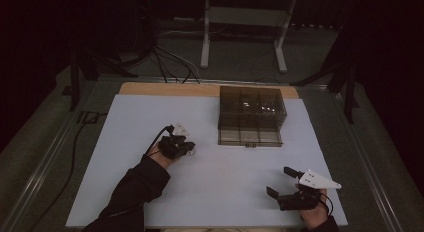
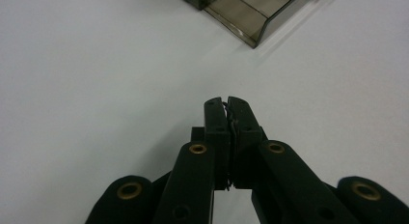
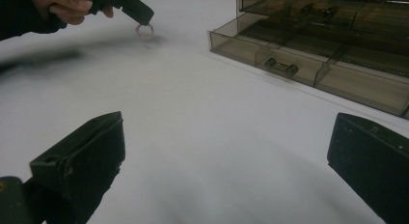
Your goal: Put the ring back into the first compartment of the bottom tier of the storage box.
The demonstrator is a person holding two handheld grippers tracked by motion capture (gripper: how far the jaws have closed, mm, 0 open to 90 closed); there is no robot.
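A: Ring [image 3: 144, 30] hangs from the tip of the left gripper [image 2: 227, 102], jaws pinched together on its thin wire; from the right gripper view it dangles just under that tip, close above the table [image 1: 150, 112].

B: And the box [image 1: 251, 114]?

A: Ahead of the left gripper and off to its right, drawer [image 3: 308, 64] pulled out toward us, its compartments open on top. The nearest drawer corner sits just beyond the jaws in the left gripper view.

B: So the step, I'd judge, is carrying the ring over to a compartment.

A: Likely. Keep the pinch steady; the hold is on a sliver of wire, so any slackening would drop it. Travel low and smooth, so the ring doesn't swing.

B: Clear the drawer's front wall first?

A: Yes, lift just enough to pass over it, then lower the tip inside one compartment before parting the jaws. Releasing from high up could let the ring bounce out or roll.

B: The right gripper [image 1: 283, 181]?

A: Jaws wide apart, holding nothing, resting well to the right of the left one, near the table's front edge. It could steady the box if the drawer shifts.
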